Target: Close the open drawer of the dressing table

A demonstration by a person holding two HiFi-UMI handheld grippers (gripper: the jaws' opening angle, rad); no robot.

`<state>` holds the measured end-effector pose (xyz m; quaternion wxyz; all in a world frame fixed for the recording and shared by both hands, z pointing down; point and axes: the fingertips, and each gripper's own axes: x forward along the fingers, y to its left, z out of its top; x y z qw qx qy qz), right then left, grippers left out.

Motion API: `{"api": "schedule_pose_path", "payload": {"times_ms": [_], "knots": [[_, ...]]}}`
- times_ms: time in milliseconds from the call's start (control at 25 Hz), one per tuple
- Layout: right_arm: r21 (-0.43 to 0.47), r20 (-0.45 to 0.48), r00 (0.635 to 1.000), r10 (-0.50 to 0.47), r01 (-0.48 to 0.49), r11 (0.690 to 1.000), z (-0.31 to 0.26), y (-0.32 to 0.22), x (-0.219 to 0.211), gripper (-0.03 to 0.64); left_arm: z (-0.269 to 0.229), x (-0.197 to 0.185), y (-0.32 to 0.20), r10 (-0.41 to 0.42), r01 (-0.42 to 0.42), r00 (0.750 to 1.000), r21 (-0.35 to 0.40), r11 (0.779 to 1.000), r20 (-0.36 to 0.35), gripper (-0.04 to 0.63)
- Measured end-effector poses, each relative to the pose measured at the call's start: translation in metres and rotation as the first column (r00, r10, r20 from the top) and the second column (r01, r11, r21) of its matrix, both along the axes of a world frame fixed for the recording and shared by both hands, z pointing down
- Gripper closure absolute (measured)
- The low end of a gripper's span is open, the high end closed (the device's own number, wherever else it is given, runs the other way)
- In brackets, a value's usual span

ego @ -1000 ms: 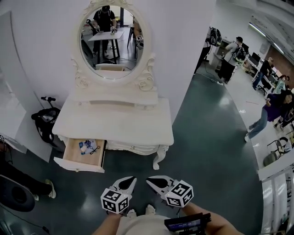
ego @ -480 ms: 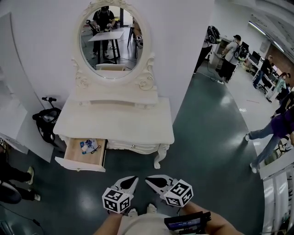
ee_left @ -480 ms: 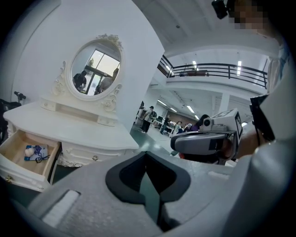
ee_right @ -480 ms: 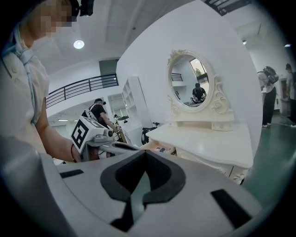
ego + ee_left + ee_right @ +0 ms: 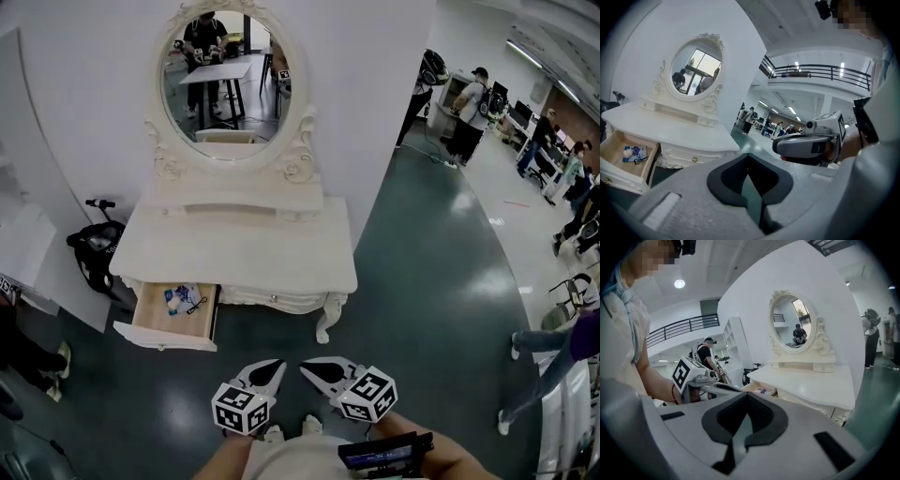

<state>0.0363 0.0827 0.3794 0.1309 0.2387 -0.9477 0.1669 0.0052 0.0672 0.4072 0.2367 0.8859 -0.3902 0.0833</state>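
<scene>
The white dressing table [image 5: 239, 248] stands against the wall ahead of me. Its left drawer [image 5: 169, 323] is pulled out, with small items lying inside. Both grippers hang side by side low in the head view, well short of the table. My left gripper [image 5: 273, 366] is shut with nothing between its jaws, and so is my right gripper [image 5: 306, 365]. The left gripper view shows its closed jaws [image 5: 749, 157], with the open drawer [image 5: 626, 159] at far left. The right gripper view shows its closed jaws [image 5: 747, 397], with the drawer [image 5: 761, 391] beyond them.
An oval mirror [image 5: 225, 80] tops the table. A black bag [image 5: 94, 248] sits on the floor left of the table. A person's feet [image 5: 52, 370] show at the left edge, and several people [image 5: 464, 117] stand or walk on the floor to the right.
Both grippers have stayed where they were. People at the right have walked on, and the person at the left edge has drawn back.
</scene>
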Motion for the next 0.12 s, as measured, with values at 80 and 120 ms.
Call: {"api": "schedule_pose_path", "payload": {"times_ms": [80, 120], "knots": [[0.0, -0.002, 1.0, 0.001, -0.001, 1.0, 0.0019, -0.0001, 0.0001, 0.603, 0.0016, -0.0001, -0.0004, 0.001, -0.001, 1.0, 0.0, 1.0, -0.001, 0.586], [0.0, -0.002, 1.0, 0.001, -0.001, 1.0, 0.0028, -0.0002, 0.0002, 0.603, 0.0023, 0.0, -0.0006, 0.001, -0.001, 1.0, 0.0, 1.0, -0.001, 0.586]]}}
